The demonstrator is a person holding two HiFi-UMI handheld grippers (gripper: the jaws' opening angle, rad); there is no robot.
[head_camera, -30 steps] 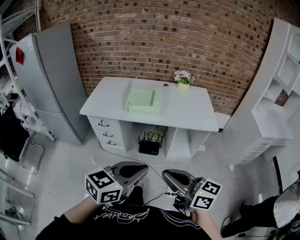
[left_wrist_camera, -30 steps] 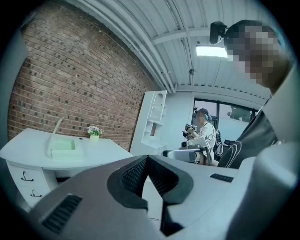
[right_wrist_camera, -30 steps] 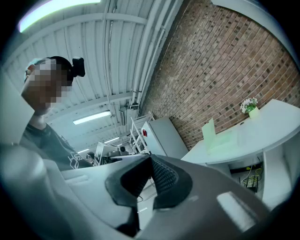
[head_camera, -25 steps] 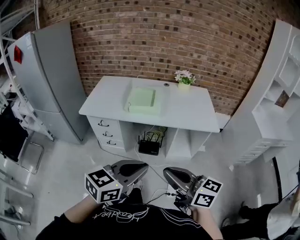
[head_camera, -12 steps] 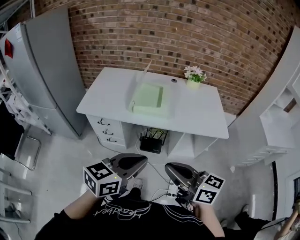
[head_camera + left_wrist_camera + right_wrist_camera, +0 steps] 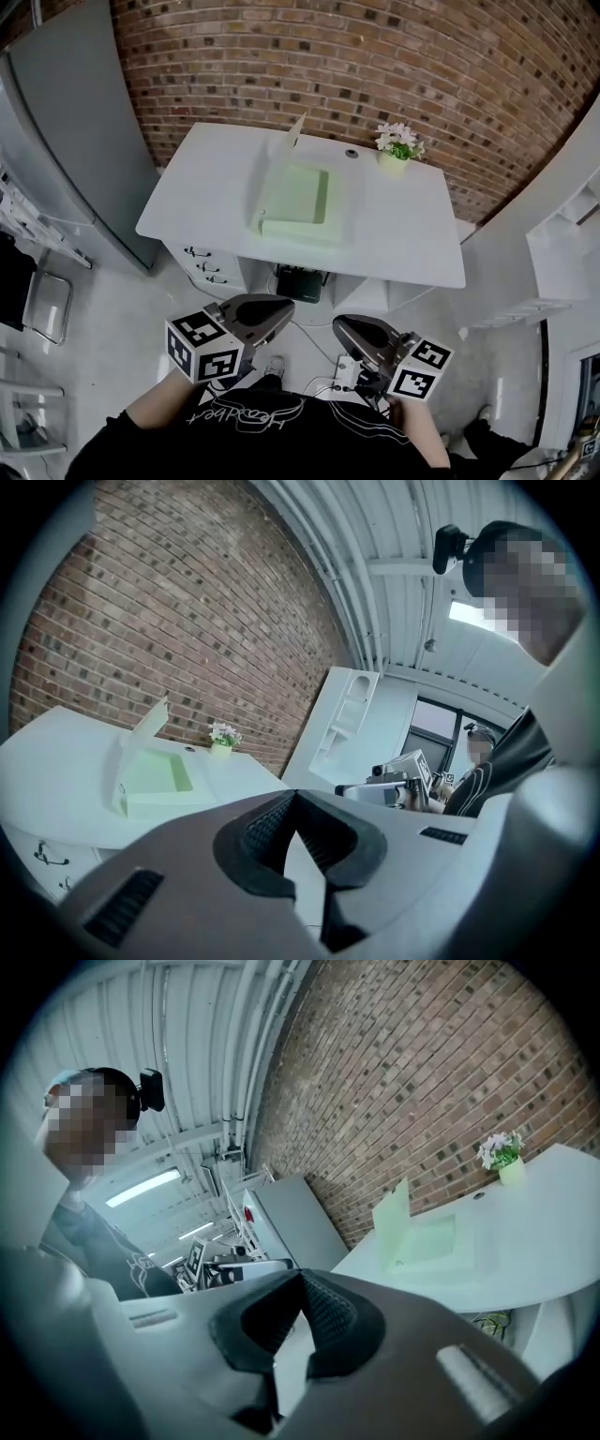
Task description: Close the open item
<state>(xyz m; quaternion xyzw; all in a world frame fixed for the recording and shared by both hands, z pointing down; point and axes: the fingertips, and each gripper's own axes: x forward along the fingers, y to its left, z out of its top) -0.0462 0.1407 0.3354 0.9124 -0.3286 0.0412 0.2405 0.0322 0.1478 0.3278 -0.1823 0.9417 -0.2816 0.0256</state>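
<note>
The open green box [image 6: 295, 195] sits on the white desk [image 6: 403, 230], well ahead of both grippers, with its lid [image 6: 296, 131] standing up at the far edge. The left gripper [image 6: 277, 311] looks a little nearer than the right gripper [image 6: 345, 330]. Both jaws are pressed together, holding nothing.

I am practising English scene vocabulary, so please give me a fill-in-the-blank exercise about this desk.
1. The green box on the white desk has its lid ____.
2. The wall behind the flower pot is made of ____.
3. The left gripper and the right gripper each hold ____.
Missing words: open; brick; nothing.
</note>
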